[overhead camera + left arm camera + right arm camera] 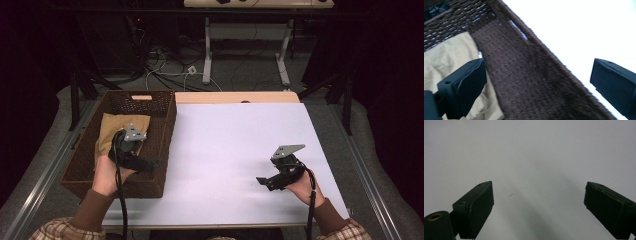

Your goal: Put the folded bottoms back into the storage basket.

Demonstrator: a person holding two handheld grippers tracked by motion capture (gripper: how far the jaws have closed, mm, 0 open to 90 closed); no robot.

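The left gripper (150, 162) hangs over the basket's (169, 131) right wall, jaws spread wide with nothing between them. Just to its left inside the basket lies the tan cloth (111, 131), touching the wicker floor. The right gripper (264, 182) sits low over the white table (225, 145), well apart from the basket, jaws apart and empty.

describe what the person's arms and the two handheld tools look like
Each tool is black, with two blocky black fingers and a grey three-cornered plate on top. A black cable trails back from the left tool and from the right tool. The person wears brown knit cuffs under plaid sleeves.
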